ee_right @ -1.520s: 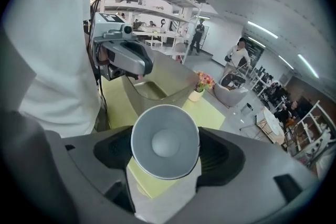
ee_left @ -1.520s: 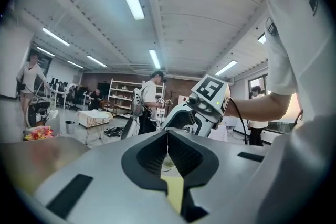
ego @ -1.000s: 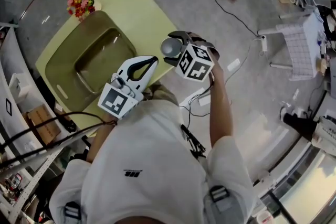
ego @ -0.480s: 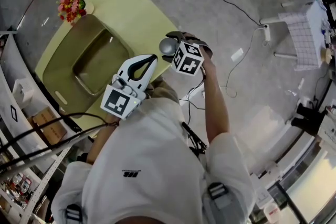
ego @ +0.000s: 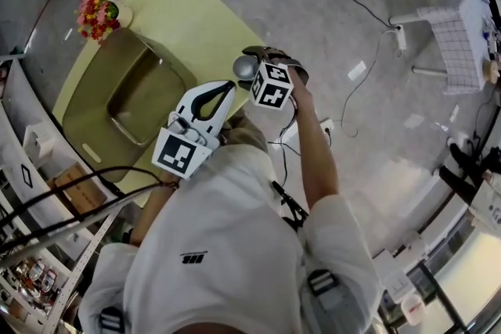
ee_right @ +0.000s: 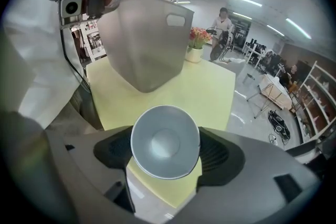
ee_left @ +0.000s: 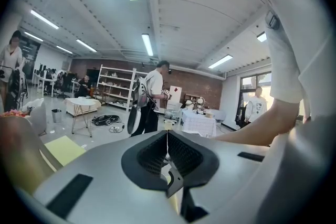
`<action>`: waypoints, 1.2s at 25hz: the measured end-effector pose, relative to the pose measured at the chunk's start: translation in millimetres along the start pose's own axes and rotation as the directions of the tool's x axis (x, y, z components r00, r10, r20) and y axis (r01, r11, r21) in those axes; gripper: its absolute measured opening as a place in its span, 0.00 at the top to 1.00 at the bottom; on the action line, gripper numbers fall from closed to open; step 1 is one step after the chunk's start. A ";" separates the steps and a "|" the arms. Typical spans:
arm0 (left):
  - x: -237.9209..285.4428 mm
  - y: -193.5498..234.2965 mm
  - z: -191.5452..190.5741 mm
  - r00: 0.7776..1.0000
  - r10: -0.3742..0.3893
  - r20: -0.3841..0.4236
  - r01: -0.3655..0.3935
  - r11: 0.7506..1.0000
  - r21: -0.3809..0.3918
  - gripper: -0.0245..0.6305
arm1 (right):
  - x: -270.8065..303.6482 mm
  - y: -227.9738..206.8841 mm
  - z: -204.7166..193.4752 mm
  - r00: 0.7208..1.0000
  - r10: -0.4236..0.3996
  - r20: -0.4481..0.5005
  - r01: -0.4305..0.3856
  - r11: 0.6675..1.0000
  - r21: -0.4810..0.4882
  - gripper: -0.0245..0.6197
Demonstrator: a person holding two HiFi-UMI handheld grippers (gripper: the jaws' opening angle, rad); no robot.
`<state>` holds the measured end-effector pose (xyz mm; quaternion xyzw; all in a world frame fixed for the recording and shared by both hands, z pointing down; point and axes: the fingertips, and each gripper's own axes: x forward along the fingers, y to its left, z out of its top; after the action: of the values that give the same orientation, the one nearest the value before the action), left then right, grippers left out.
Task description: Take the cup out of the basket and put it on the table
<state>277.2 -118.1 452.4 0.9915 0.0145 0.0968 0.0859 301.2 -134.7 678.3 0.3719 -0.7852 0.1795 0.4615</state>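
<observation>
Left gripper (ee_left: 167, 144): one of two, held close to the person's chest; its jaws are pressed together with nothing between them.
Right gripper (ee_right: 166, 155): the second, tilted downward; its jaws stand wide and clamp the cup from both sides.
Cup (ego: 244, 68): one, grey and round, out of the basket, held over the table's near right edge. Whether it touches the table cannot be told.
Table (ego: 196, 4): one, pale yellow-green.
Basket (ego: 90, 109): one, olive-grey, empty, standing towards the table's left side, well apart from the cup.
Flowers (ego: 95, 10): one small pot of red and pink blooms at the table's far left corner, just beyond the basket.
</observation>
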 end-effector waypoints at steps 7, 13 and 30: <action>0.8 -1.9 -1.9 1.000 -0.003 -0.009 0.003 1.000 -0.006 0.94 | 10.9 4.6 -9.1 1.000 -0.015 -0.014 0.015 1.000 -0.019 0.40; 4.0 -3.7 -3.0 1.000 -0.009 -0.012 0.009 1.000 -0.013 0.94 | 12.0 2.1 -13.5 0.999 -0.031 0.016 0.031 1.000 -0.002 0.40; -2.3 -3.5 -5.9 1.000 -0.021 -0.023 0.021 1.000 -0.007 0.94 | 13.4 5.5 -7.2 0.999 -0.022 0.049 0.020 0.999 0.037 0.33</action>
<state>273.8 -113.8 457.0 0.9898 0.0257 0.1073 0.0902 297.4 -132.1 693.8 0.3929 -0.7888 0.1799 0.4371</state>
